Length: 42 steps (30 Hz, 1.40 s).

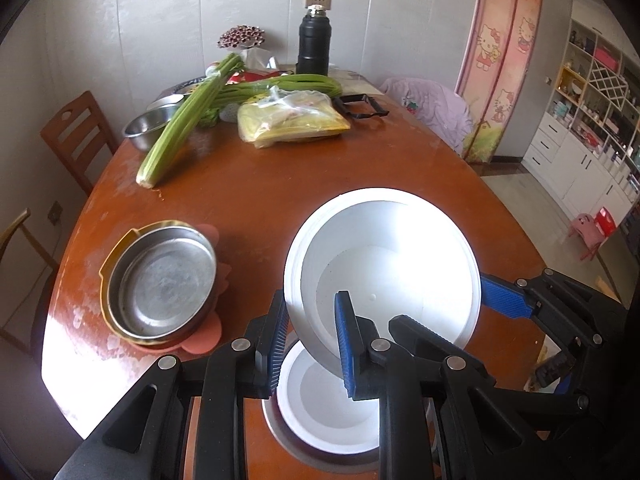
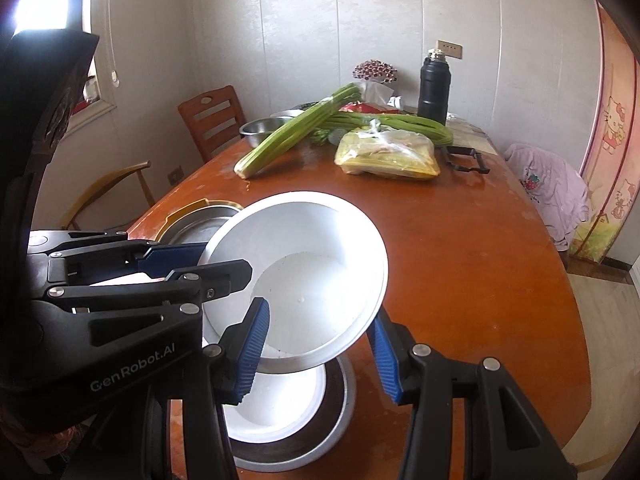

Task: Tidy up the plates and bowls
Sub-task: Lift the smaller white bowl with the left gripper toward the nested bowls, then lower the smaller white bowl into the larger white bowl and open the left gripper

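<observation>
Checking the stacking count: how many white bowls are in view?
2. One white bowl is held tilted above the table by both grippers, gripped at its rim; a second white bowl sits below it, nested in a metal bowl. More may be hidden underneath.

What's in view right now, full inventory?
Round white plastic bowl: 1, white, lifted and tilted, gripped on two rim sides.
Second white bowl: 1, white, below it, nested in a steel bowl.
Shallow steel pans: stack, silver and gold, on a pink mat, table left.
Steel mixing bowl: 1, silver, far left.
Celery bunch: 1, green, leaning on that bowl.
Bagged yellow food: 1, far centre.
Black flask: 1, far edge.
Round wooden table: 1, reddish brown.
Wooden chair: 1, brown, left.
Left hand-held gripper: black, blue pads, shut on the bowl's rim.
Right hand-held gripper: same, shut on the opposite rim.
</observation>
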Motion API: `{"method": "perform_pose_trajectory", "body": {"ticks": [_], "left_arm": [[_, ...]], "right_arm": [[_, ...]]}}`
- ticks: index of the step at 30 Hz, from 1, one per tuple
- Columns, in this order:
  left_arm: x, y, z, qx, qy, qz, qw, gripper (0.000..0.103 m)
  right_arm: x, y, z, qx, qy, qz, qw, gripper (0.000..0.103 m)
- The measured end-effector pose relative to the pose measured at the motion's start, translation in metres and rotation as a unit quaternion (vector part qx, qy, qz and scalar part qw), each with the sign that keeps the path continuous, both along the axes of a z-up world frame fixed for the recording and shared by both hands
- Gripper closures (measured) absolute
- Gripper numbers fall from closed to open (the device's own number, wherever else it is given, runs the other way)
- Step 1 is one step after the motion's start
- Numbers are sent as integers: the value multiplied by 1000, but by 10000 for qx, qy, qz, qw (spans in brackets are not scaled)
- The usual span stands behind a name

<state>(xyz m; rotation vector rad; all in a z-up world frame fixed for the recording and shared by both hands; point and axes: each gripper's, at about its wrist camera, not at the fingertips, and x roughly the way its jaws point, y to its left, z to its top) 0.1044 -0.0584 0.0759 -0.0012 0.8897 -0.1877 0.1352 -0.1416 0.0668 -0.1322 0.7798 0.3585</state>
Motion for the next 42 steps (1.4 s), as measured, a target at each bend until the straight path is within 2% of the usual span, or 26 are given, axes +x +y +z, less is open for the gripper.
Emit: {"method": "perform_pose_trajectory", "body": {"ticks": [11,24,42], "left_arm": [[-10,6,-5,56,-18,27,10000,81],[-15,3,-39,94,308,-30,9995,81],[-26,5,-49,137,423,5,9990,81]], "right_arm": [[-8,10,-5,-67,15,88,9999,53],[-15,10,-37,-174,334,90,9992,53],[-25,13,-48,-206,480,180,9985,53]]}}
